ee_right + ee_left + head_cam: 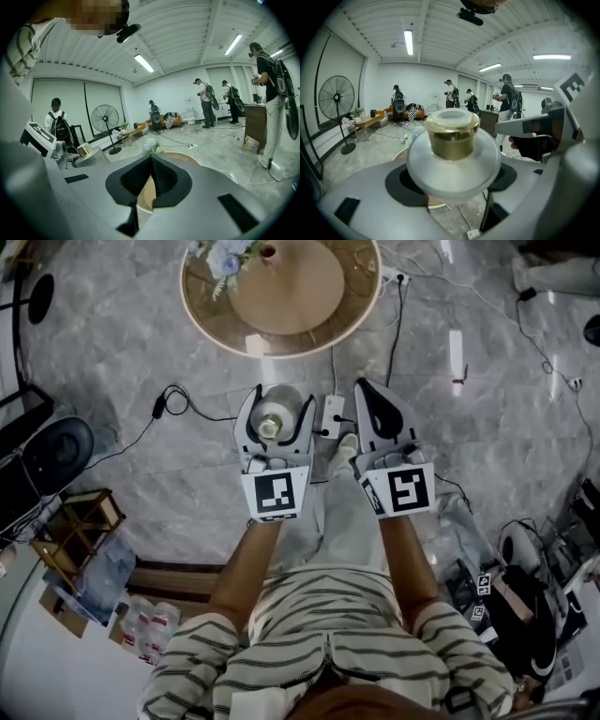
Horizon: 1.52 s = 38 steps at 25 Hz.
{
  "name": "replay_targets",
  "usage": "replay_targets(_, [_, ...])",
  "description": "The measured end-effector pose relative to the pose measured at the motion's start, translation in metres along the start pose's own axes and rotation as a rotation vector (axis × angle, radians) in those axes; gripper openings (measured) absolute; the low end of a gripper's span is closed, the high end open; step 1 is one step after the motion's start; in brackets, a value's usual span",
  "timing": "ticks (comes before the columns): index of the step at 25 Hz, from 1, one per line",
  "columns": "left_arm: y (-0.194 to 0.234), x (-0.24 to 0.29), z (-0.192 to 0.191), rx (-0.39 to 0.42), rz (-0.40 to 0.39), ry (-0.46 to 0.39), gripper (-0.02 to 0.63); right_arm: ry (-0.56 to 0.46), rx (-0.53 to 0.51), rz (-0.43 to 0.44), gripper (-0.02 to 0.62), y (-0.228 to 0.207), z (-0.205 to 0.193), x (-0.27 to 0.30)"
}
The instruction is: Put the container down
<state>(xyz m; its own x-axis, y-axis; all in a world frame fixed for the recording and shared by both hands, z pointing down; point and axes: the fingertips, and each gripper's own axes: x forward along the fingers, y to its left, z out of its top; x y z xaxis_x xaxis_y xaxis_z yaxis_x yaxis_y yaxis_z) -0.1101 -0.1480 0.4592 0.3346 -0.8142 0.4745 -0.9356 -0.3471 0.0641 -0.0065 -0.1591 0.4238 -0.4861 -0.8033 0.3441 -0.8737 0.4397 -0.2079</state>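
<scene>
Left gripper (274, 407): jaws clamped on container (452, 140), a frosted white round body with gold cap, held upright in air above grey marble floor (122, 362), short of round wooden table (281, 287). Right gripper (151, 161) just beside it: jaws pressed together, nothing between them.
</scene>
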Motion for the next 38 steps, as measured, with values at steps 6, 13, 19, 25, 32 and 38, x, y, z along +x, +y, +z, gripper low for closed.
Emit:
replay_targets(6, [0.007,0.037,-0.030,0.001,-0.009,0.033,0.330,0.018,0.024,-0.033,0.009,-0.014,-0.031,0.028])
replay_targets(13, [0.013,0.077,-0.071,0.030,-0.023,0.065,0.330,0.037,0.060,-0.054,0.009,-0.026,-0.072,0.047])
replay_targets(19, [0.022,0.113,-0.095,0.055,-0.038,0.078,0.330,0.063,0.072,-0.061,0.009,-0.027,-0.093,0.057])
replay_targets(25, [0.023,0.146,-0.112,0.070,-0.059,0.062,0.330,0.086,0.082,-0.080,0.009,-0.037,-0.113,0.064])
replay_targets(32, [0.029,0.191,-0.140,0.083,-0.071,0.086,0.330,0.102,0.109,-0.105,0.009,-0.045,-0.137,0.070])
replay_targets(38, [0.039,0.225,-0.157,0.112,-0.069,0.099,0.330,0.109,0.129,-0.119,0.009,-0.047,-0.148,0.074])
